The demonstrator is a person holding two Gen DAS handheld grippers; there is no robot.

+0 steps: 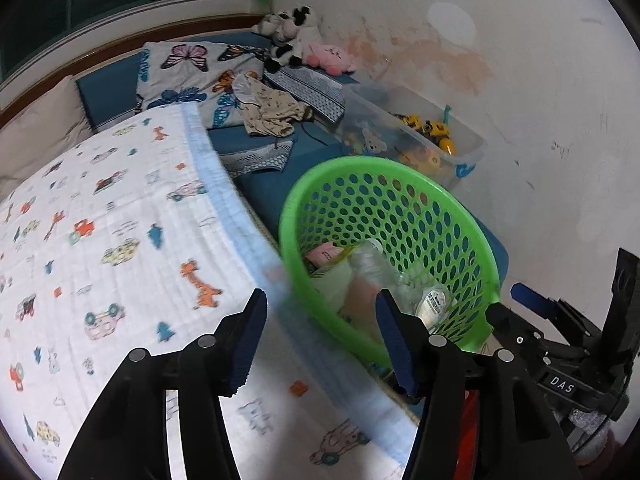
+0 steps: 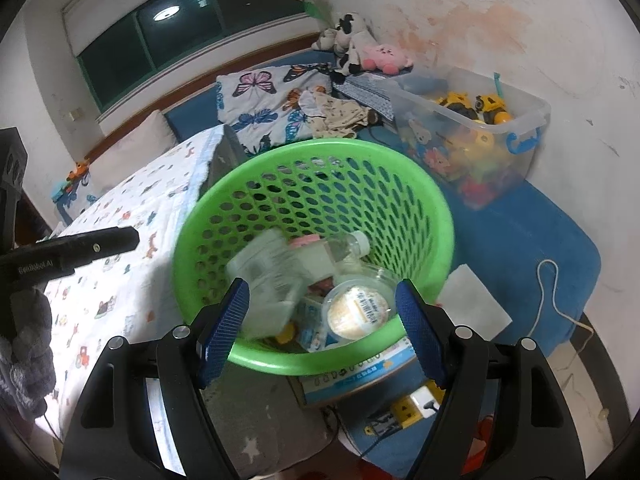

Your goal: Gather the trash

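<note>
We see a bright green basket (image 2: 400, 184) pierced with round holes, a white blanket (image 1: 112, 240) printed with orange giraffes and little cars and edged in pale blue, a butterfly-patterned pillow (image 2: 260, 108), a pink plush (image 2: 386, 56), and blue-padded black tongs (image 2: 322, 312).

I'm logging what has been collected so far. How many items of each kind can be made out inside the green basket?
Inside the green perforated plastic basket, as far as visible:
Clear plastic bottles: 2
Round clear-lidded plastic cups: 1
Small printed cartons: 1
Total: 4; smaller scraps underneath cannot be told apart.
</note>
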